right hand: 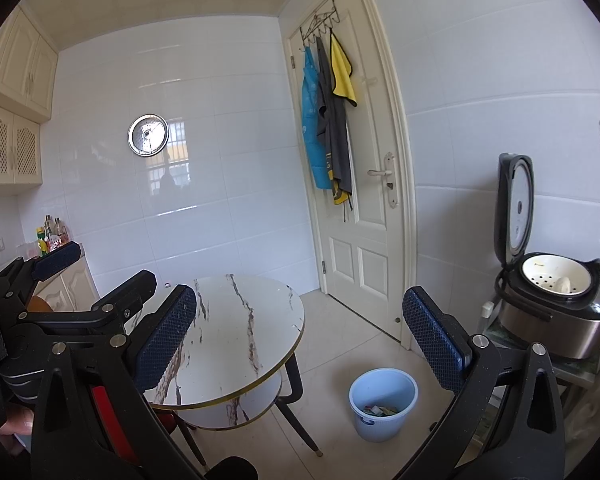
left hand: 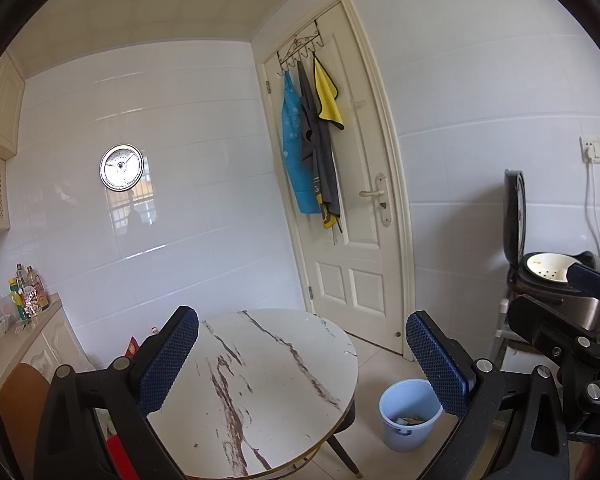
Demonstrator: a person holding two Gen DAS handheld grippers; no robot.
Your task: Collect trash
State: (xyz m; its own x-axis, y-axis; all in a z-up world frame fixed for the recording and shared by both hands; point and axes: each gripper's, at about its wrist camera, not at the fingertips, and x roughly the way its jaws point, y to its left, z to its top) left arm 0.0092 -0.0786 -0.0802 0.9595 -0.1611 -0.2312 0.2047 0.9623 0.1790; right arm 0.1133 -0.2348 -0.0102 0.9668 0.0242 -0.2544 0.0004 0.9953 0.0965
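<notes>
A light blue bin [left hand: 410,414] stands on the floor right of the round marble table [left hand: 268,376]; it holds several pieces of trash [left hand: 409,421]. The bin also shows in the right wrist view [right hand: 382,404] with trash [right hand: 380,410] inside. My left gripper [left hand: 302,360] is open and empty, held above the table top. My right gripper [right hand: 300,340] is open and empty, above the table's right edge [right hand: 236,340]. Each gripper shows at the edge of the other's view. No trash shows on the table top.
A closed white door [left hand: 348,200] with hanging aprons and a yellow cloth [left hand: 328,98] is behind. An open rice cooker [right hand: 556,296] sits on a stand at right. A counter with bottles [left hand: 28,294] is at left. A red stool [right hand: 108,416] is under the table.
</notes>
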